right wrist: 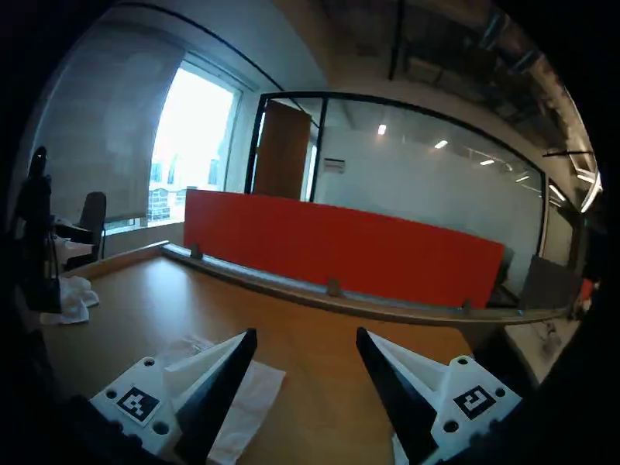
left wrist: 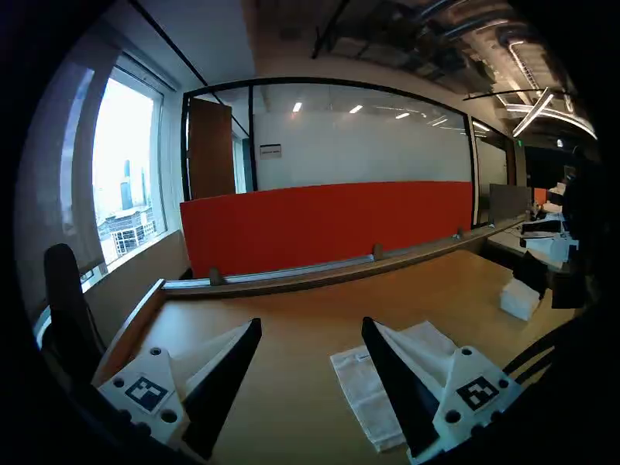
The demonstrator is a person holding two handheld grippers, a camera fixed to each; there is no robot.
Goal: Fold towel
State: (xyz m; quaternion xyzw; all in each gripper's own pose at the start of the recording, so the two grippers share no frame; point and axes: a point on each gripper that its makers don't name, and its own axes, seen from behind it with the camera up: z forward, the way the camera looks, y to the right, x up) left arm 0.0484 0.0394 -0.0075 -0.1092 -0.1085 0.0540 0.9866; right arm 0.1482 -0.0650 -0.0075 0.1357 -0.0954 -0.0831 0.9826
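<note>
The left gripper (left wrist: 310, 322) and right gripper (right wrist: 305, 331) hang just above the light wooden desk (left wrist: 310, 302), each spread wide and holding nothing, probably readying to take corners. The white rectangular cloth towel (left wrist: 356, 380) lies near, flat and seemingly unfolded, partly hidden behind a finger. Far behind, a red divider panel (left wrist: 325, 221) lines the desk's edge.

The towel (left wrist: 353, 381) lies partly hidden behind one of the left gripper (left wrist: 310, 321) jaws.
</note>
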